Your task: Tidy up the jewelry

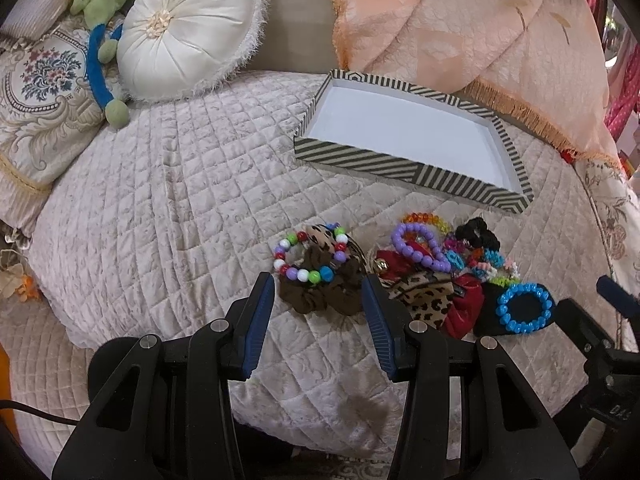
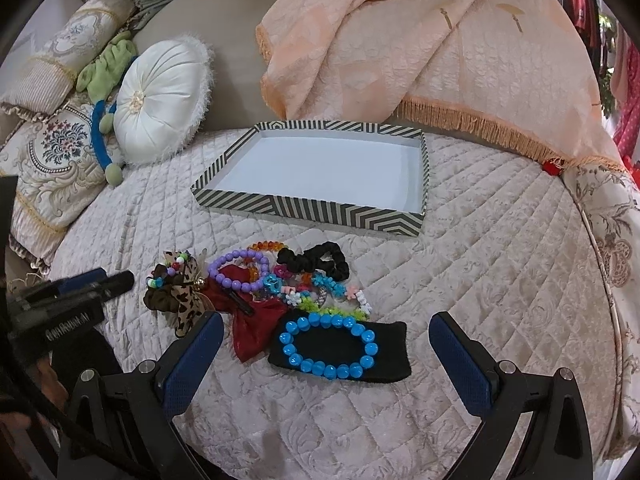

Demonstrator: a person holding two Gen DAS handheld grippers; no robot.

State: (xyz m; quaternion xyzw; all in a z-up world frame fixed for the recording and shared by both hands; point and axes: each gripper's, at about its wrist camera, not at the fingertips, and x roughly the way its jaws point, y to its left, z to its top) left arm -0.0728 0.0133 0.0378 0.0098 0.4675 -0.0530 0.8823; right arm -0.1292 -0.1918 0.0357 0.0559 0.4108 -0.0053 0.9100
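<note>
Bed (image 2: 480, 280): jewelry pile (image 2: 280, 292) centre frame | striped tray (image 2: 320, 208) above it, bare | left claw (image 1: 319, 300) apart, empty | right claw (image 2: 326, 344) apart, around blue bracelet (image 2: 330, 346)

We look down steeply from each wrist, close above the quilted bed (image 1: 160, 200). Both views share the striped tray (image 2: 312, 210) at upper centre and the jewelry pile (image 2: 280, 288) below it.
</note>
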